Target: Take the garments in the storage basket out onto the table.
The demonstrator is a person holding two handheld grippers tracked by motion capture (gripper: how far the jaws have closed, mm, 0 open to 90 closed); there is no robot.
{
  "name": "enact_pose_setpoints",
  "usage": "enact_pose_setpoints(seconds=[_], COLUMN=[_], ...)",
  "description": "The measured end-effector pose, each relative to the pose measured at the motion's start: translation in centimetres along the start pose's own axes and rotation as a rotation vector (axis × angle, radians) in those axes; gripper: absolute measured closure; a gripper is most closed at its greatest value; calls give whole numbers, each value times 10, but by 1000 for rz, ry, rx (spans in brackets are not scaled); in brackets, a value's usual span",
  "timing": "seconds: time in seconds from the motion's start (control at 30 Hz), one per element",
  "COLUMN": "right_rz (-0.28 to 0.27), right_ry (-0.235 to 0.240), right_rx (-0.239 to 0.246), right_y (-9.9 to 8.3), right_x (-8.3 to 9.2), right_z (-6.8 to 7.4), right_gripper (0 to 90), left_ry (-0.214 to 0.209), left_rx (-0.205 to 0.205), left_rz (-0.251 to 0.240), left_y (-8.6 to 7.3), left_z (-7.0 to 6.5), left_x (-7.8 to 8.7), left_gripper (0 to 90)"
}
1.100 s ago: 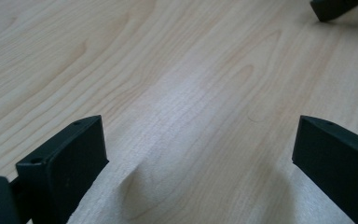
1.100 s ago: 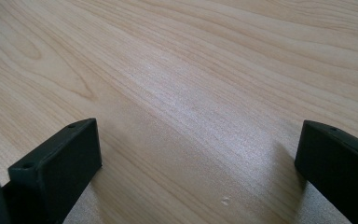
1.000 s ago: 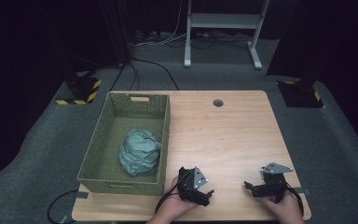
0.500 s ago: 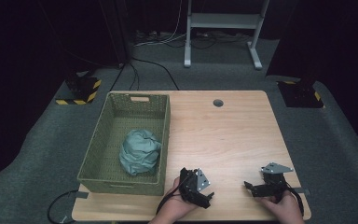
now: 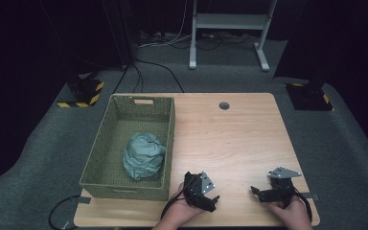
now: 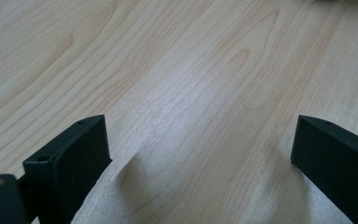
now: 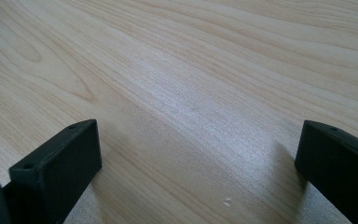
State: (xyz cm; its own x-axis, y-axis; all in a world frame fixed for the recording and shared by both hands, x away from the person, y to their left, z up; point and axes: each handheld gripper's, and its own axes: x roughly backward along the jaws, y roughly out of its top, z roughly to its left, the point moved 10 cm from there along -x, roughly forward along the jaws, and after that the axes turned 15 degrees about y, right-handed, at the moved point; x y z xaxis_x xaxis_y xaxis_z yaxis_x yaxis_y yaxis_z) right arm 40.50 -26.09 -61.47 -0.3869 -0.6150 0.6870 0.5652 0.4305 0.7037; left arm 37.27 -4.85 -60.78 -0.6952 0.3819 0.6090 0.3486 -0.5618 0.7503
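A crumpled grey-green cloth (image 5: 143, 155) lies inside a green woven basket (image 5: 106, 143) on the left half of the wooden table (image 5: 230, 139). My left gripper (image 5: 206, 194) rests low on the table near the front edge, just right of the basket's front corner. Its jaws stand wide apart over bare wood (image 6: 200, 154) with nothing between them. My right gripper (image 5: 261, 192) sits near the front right of the table, also low. It is open too (image 7: 196, 158), with only wood grain between its jaws. A hand holds each gripper from below.
A round cable hole (image 5: 224, 105) marks the far middle of the table. A white desk frame (image 5: 230, 28) stands on the carpet beyond. Yellow-black striped bases (image 5: 81, 93) sit on the floor at left and right, and a cable (image 5: 60, 215) loops off the front left corner.
The left gripper has shifted slightly near the front edge. The right gripper, the basket and the cloth stay where they were.
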Motion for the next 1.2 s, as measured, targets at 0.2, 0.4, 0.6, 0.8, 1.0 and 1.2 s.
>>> enact_pose_setpoints(seconds=[0.2, 0.4, 0.6, 0.8, 1.0, 1.2], right_rz=[-1, 0, 0, 0, -1, -5], right_ry=[-1, -1, -1, -1, -1, 3], right_rx=[-2, -2, -2, -2, -3, -6], right_y=[0, 0, 0, 0, 0, 0], right_x=[0, 0, 0, 0, 0, 0], right_z=[0, 0, 0, 0, 0, 0], right_gripper=[0, 0, 0, 0, 0, 0], left_ry=[-8, 7, 11, 8, 15, 31], left_rx=[29, 53, 55, 52, 46, 72], left_rz=[-31, -66, -81, -92, -102, -128], left_y=[3, 9, 11, 14, 19, 25], left_z=[4, 9, 12, 11, 13, 21], left_x=[7, 13, 17, 21, 25, 32], left_gripper=[47, 47, 47, 47, 42, 36])
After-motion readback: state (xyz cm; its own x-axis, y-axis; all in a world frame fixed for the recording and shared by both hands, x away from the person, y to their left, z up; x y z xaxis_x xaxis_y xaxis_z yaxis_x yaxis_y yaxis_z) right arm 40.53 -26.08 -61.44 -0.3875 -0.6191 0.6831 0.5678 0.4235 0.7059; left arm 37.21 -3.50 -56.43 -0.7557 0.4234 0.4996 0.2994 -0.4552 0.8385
